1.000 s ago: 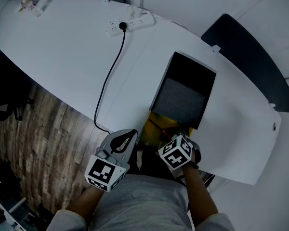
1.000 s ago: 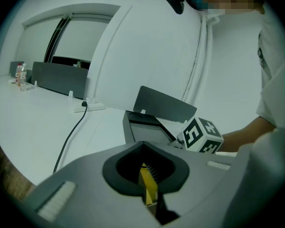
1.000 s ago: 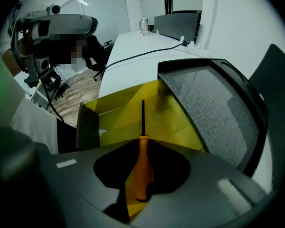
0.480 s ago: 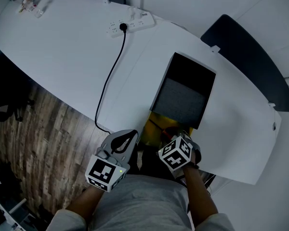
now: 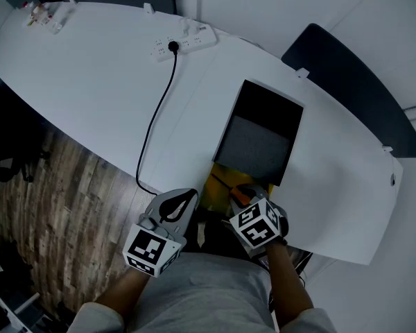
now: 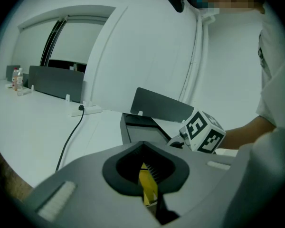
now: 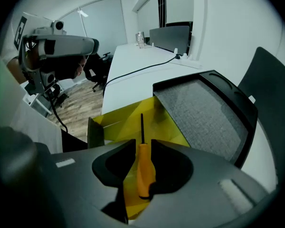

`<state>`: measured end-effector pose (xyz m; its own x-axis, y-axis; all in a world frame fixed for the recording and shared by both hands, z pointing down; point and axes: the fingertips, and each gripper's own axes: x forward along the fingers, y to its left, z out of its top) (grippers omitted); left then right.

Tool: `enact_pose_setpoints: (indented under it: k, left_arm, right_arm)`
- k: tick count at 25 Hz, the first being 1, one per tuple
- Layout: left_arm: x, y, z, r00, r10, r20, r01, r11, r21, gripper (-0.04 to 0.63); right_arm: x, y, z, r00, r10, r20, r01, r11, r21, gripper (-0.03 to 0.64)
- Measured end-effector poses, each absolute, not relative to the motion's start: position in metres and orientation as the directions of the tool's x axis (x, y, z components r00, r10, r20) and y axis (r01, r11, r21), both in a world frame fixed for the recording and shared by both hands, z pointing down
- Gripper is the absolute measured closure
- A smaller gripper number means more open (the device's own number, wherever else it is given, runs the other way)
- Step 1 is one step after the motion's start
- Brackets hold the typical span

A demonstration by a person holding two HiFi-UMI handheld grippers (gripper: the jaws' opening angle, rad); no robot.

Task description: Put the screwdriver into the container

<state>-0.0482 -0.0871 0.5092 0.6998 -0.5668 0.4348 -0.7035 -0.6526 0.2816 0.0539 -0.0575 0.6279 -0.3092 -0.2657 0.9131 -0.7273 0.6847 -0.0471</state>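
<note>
The screwdriver [image 7: 145, 167], with an orange handle and a thin dark shaft, lies between the jaws of my right gripper [image 7: 143, 146], shaft pointing into the yellow container [image 7: 128, 118]. These jaws have just been opening and stand a little off the handle on both sides. In the head view the right gripper [image 5: 246, 200] hangs over the yellow container [image 5: 218, 186] at the table's near edge, and the orange handle [image 5: 244, 193] shows at its tips. My left gripper [image 5: 184, 198] hovers just left of the container, jaws together; only a yellow strip [image 6: 147, 186] shows behind them.
An open black case [image 5: 260, 141] with grey foam lies on the white table [image 5: 90, 75] just beyond the container. A power strip [image 5: 184, 41] and its black cable [image 5: 154, 113] run along the left. A dark chair back [image 5: 353, 82] stands beyond the table; wooden floor [image 5: 48, 186] lies below.
The right gripper has tipped slightly over the container, and more of the orange handle shows at its tips. The left gripper has stayed where it was.
</note>
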Motion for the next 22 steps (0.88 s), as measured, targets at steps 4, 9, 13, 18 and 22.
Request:
enact_pose_setpoints:
  k: [4, 9, 13, 18, 22]
  left_arm:
    - [-0.044, -0.086, 0.502, 0.707, -0.562, 0.429, -0.694, -0.666, 0.272, 0.595]
    - [-0.036, -0.088, 0.491, 0.716, -0.560, 0.417, -0.683, -0.685, 0.254, 0.595]
    - [-0.027, -0.089, 0.481, 0.727, -0.555, 0.404, -0.670, -0.702, 0.241, 0.595]
    - [-0.016, -0.091, 0.466, 0.741, -0.551, 0.384, -0.655, -0.720, 0.229, 0.595]
    - [-0.011, -0.094, 0.451, 0.745, -0.557, 0.366, -0.653, -0.722, 0.228, 0.595]
  right_arm:
    - [0.055, -0.061, 0.612, -0.344, -0.308, 0.887, -0.749, 0.659, -0.062, 0.499]
    - [0.062, -0.064, 0.588, -0.384, -0.378, 0.843, -0.781, 0.619, -0.079, 0.512]
    - [0.067, -0.066, 0.565, -0.413, -0.432, 0.802, -0.803, 0.588, -0.096, 0.528]
    - [0.071, -0.068, 0.536, -0.447, -0.489, 0.749, -0.818, 0.563, -0.120, 0.548]
    - [0.074, -0.067, 0.515, -0.474, -0.518, 0.712, -0.823, 0.547, -0.150, 0.571]
